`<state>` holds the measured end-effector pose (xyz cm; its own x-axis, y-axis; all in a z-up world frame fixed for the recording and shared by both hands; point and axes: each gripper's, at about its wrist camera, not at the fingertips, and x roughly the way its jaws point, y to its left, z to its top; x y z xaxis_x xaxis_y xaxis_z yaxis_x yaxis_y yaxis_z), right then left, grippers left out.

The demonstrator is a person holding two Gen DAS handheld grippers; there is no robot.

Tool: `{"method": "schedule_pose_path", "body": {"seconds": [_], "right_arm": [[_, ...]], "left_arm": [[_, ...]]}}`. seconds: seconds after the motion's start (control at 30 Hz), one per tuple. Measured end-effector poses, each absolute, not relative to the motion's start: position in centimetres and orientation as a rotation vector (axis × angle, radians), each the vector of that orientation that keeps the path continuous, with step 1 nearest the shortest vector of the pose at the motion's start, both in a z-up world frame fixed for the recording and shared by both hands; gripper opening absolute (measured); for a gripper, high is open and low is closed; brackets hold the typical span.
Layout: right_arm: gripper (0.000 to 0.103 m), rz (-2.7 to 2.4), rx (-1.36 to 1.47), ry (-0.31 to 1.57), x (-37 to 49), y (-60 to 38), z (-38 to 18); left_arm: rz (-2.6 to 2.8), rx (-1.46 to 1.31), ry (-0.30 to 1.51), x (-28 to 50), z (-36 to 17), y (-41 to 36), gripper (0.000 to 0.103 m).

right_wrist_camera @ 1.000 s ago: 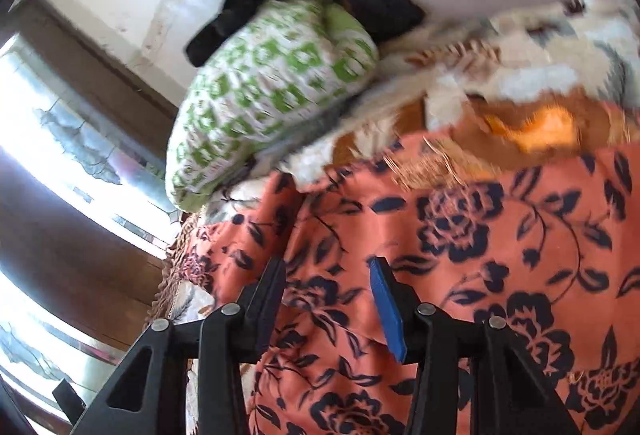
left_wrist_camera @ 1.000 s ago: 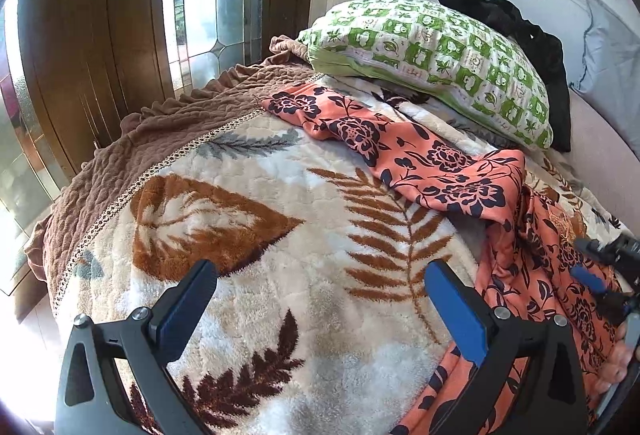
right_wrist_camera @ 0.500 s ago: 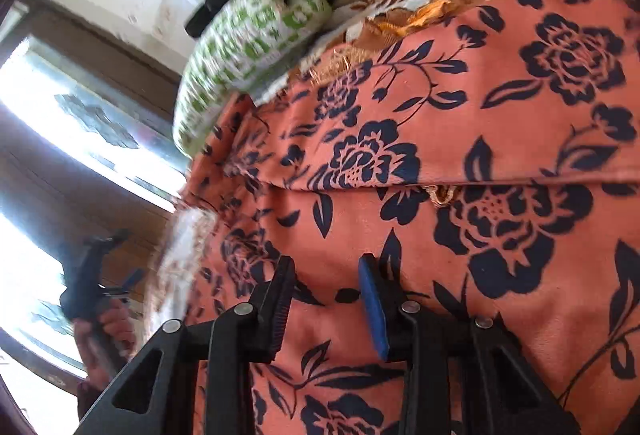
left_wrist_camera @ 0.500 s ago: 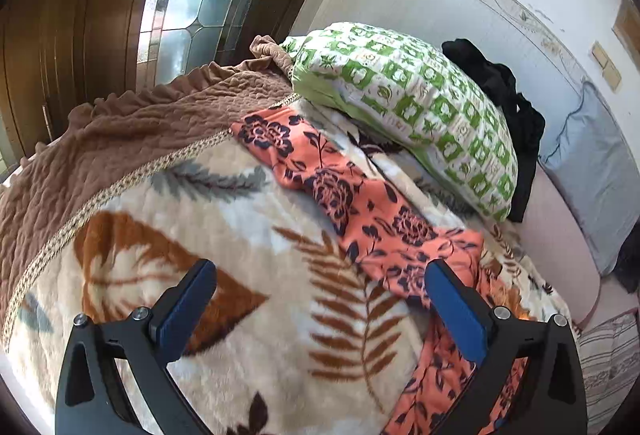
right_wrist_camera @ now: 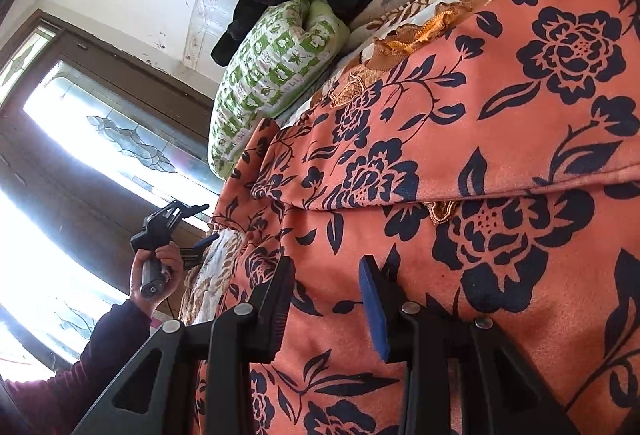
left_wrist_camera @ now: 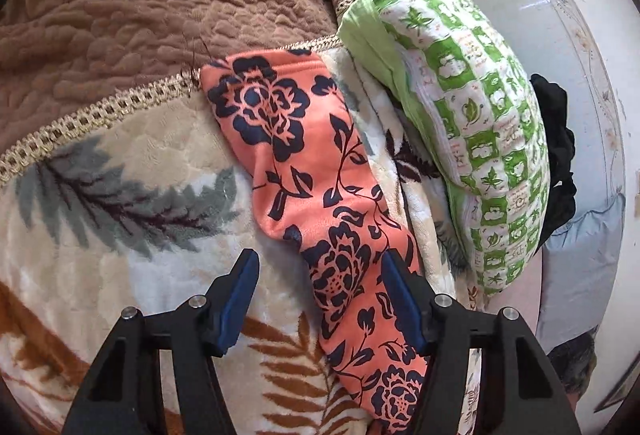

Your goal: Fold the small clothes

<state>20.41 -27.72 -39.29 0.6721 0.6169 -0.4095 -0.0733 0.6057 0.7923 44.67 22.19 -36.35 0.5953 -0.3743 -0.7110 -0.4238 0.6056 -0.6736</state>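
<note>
Two grippers work over one orange floral garment (left_wrist_camera: 320, 195) spread on a leaf-patterned blanket (left_wrist_camera: 120, 195), and the folding looks barely begun. With the green checked pillow (left_wrist_camera: 472, 107) as the landmark, a long narrow part of the garment, likely a sleeve or leg, runs along the blanket just beside the pillow's lower edge, its hemmed end lying flat near the brown quilted cover (left_wrist_camera: 120, 27). The left gripper (left_wrist_camera: 320, 295) hangs over this strip on the side away from the pillow, jaws apart, holding nothing. The right gripper (right_wrist_camera: 326, 303) sits farther from the pillow, above the garment's broad body (right_wrist_camera: 480, 195), jaws also parted, and whether they touch cloth I cannot tell. One layer already overlaps another there, yet the strip remains unfolded.
</note>
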Motion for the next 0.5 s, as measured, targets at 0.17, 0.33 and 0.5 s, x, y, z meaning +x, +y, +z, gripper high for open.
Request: {"method": "schedule_pose_path", "body": {"seconds": [0.17,0.33,0.5], "right_arm": [[0.037,0.460,0.856,0.724,20.3,-28.0,-39.3],[0.037,0.462,0.880,0.722,20.1,-28.4,-39.3],[0.039,0.461,0.902,0.737,19.1,-30.3,-37.7]], "left_arm": [[0.114,-1.018,0.941,46.6,-38.0,22.3,0.027],[0.147,-0.934,0.901,46.9,-35.5,20.6,0.010],[0.009,-0.658,0.831,46.4,-27.1,14.9,0.010]]}}
